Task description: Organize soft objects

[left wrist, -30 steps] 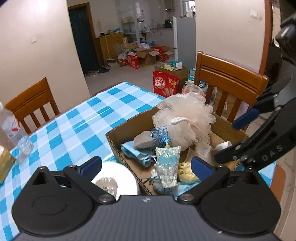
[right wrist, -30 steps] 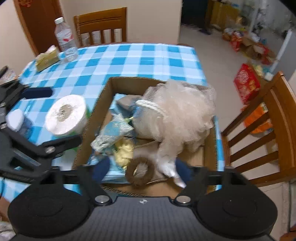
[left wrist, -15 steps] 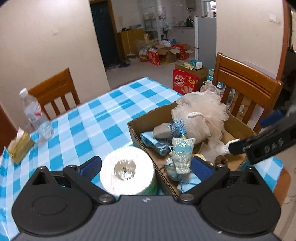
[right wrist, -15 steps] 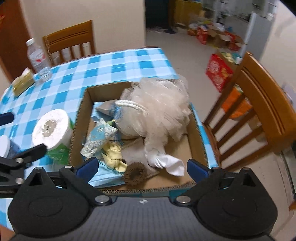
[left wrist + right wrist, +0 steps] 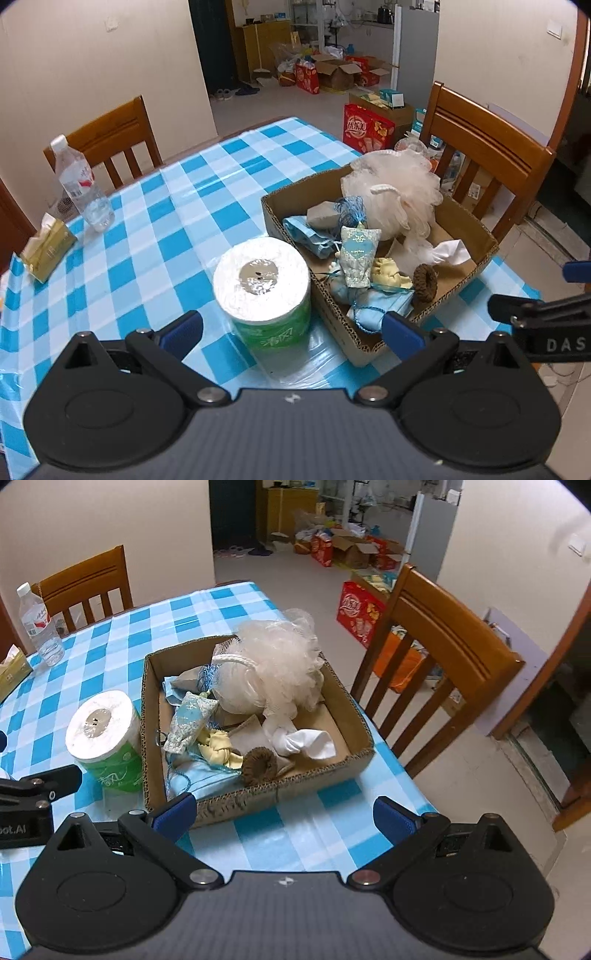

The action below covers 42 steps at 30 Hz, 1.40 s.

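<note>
Both of my tools have drawn back and up from the cardboard box (image 5: 258,790) since a second ago, so the whole surface (image 5: 155,236) now shows.

At far left lie a tissue pack (image 5: 48,247) and a water bottle (image 5: 79,184), its red-and-white label too small to read. Next stands the wrapped paper roll (image 5: 262,288), just beside the box wall; its green wrapper carries pale characters I cannot quite make out. My left tool (image 5: 291,328) hovers behind the roll, fingers spread, empty. In the box sit the soft things: patterned sachet (image 5: 190,720), yellow cloth (image 5: 218,746), brown ring (image 5: 258,766), white cloth (image 5: 310,744), mesh sponge (image 5: 273,664). My right tool (image 5: 282,816) hangs before the box's near wall, released, and reads "DAS" seen from the left.

I judge the roll comes next: centre on it, descend, close gently.
</note>
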### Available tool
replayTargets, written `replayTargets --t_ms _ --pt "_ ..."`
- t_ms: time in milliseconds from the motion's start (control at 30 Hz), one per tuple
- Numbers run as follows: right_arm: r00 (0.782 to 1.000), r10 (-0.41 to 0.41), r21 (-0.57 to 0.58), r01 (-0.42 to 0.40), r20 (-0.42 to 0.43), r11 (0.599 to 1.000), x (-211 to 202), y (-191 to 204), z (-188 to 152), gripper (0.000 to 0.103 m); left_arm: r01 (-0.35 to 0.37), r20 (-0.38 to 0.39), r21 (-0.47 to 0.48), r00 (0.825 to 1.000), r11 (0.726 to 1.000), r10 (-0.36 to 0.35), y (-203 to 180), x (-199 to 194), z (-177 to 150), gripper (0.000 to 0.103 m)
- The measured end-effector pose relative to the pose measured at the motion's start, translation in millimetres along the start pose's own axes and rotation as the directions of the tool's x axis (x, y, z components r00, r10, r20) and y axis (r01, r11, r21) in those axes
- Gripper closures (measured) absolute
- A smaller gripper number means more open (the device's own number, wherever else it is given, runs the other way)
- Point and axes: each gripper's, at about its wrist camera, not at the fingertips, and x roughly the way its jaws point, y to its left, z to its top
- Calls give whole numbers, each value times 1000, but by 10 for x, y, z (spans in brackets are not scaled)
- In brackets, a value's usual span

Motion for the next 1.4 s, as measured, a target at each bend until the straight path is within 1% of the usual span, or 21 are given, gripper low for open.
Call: replayTargets --t_ms 100,433,867,1400 --pt "1000 -15 6 15 5 1000 -106 20 -43 0 -3 5 6 1000 1000 3 8 -89 -13 1" --pt "1000 -8 23 8 16 1000 -265 70 -142 0 -7 12 13 1000 1000 7 11 -192 -60 1" --pt "1000 0 34 0 19 999 -296 77 -153 0 5 8 10 1000 1000 -5 28 -236 -111 1" --pt "1000 -7 34 7 16 999 -281 95 -127 0 4 7 11 1000 1000 -4 31 -223 -92 1"
